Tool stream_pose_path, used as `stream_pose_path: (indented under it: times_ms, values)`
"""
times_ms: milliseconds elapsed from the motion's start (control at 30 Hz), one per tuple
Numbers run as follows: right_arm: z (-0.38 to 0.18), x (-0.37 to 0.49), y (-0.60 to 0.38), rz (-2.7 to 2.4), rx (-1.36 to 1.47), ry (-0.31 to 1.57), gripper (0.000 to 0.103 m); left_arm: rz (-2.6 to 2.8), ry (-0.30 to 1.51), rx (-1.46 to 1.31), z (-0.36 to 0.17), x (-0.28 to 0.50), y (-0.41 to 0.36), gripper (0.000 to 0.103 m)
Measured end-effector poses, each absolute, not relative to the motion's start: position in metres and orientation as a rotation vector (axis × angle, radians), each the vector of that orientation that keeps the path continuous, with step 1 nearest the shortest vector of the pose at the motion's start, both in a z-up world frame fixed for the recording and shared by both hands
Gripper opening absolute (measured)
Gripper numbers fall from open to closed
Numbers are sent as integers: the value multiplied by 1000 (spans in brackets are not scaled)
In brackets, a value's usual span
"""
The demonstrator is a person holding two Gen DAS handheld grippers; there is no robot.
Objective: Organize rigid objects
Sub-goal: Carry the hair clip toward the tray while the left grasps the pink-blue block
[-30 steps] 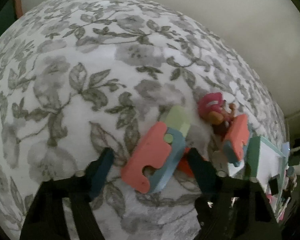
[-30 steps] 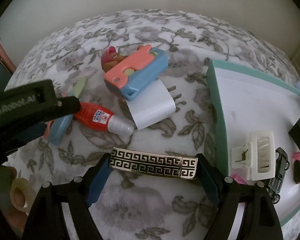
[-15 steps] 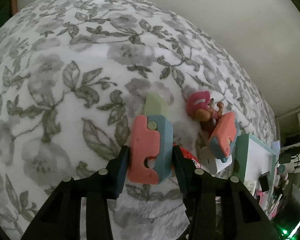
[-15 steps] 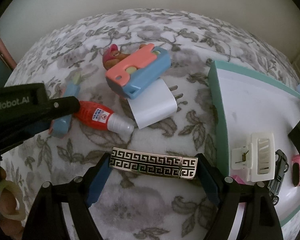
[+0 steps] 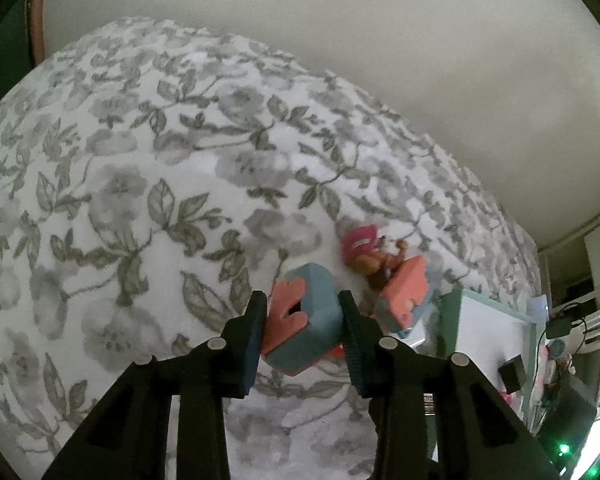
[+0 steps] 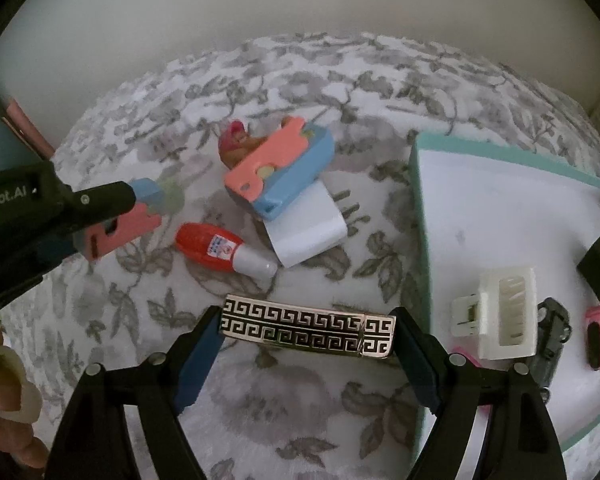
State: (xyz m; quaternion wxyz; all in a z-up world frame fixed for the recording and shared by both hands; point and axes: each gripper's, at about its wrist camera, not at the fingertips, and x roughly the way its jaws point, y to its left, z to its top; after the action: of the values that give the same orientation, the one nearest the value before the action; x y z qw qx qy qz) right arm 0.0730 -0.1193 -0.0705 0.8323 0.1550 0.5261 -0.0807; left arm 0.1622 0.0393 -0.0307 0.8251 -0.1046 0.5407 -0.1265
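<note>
Your left gripper (image 5: 303,320) clamping the pink-blue block (image 5: 300,320), your right gripper (image 6: 308,332) pinching the patterned bar (image 6: 308,328) endwise, floral cloth (image 5: 140,200) lying beneath both, wall (image 5: 340,40) rising beyond.

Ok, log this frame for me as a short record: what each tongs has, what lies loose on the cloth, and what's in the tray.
left tongs: shut on pink-and-blue block, lifted off floral cloth
right tongs: around patterned gold bar, grip unclear
loose on cloth: red bottle, white plug, second block, figurine
tray: white clip, toy car
</note>
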Motion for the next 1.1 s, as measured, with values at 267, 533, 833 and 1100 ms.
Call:
stream_pose_path:
  times_ms: [267,533,833,1100]
  values:
    - [-48,60,-142,-176,370,1075,84,-296,1106,-244,-9,151,33,35]
    - [-26,46,-163,-182,403,1022,84,-322,1033,-242,22,136,23,35]
    - [-13,27,-215,-276,469,973,84,-391,981,-223,47,118,-8,35]
    - [-25,4,-271,-403,532,997,84,-469,996,-214,47,105,-49,35]
